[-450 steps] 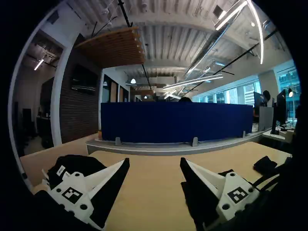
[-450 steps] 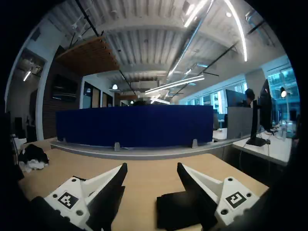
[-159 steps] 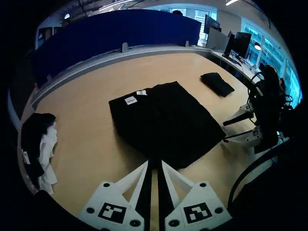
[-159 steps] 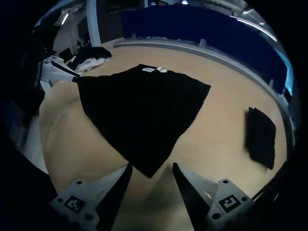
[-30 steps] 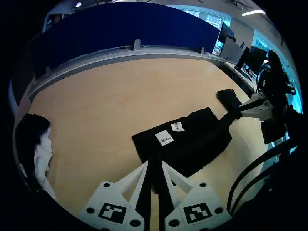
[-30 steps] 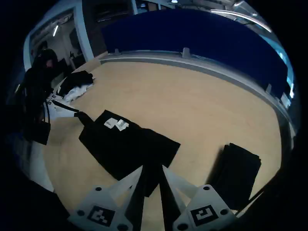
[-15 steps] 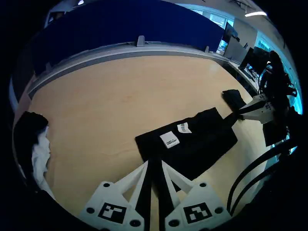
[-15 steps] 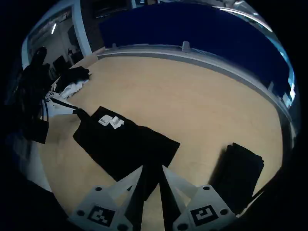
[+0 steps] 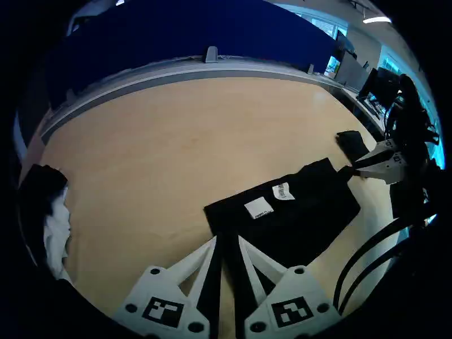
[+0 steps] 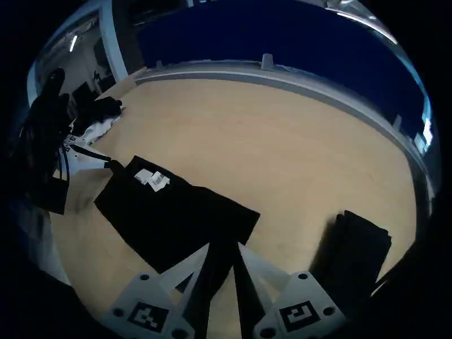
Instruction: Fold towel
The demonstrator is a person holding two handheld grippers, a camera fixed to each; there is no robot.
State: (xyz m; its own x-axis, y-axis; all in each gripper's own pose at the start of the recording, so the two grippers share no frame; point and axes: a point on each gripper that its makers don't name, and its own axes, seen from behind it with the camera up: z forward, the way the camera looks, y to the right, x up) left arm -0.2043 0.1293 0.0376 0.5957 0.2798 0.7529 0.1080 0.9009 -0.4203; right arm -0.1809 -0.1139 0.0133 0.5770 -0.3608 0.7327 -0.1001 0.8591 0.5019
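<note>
Both tools are clamped: the left gripper (image 9: 227, 240) and the right gripper (image 10: 225, 246) each pinch a near corner of the black towel (image 9: 294, 217), one at either end. The wooden table (image 9: 169, 147) spreads beneath. In the left gripper view the towel lies toward 5 o'clock, doubled into a long band. A dark folded stack (image 10: 357, 248) sits at 4 o'clock in the right gripper view. Two white labels (image 9: 259, 209) show on the towel's top side.

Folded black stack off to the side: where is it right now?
In the right gripper view the folded black stack lies at lower right on the wooden desk, apart from the black towel to its left.
</note>
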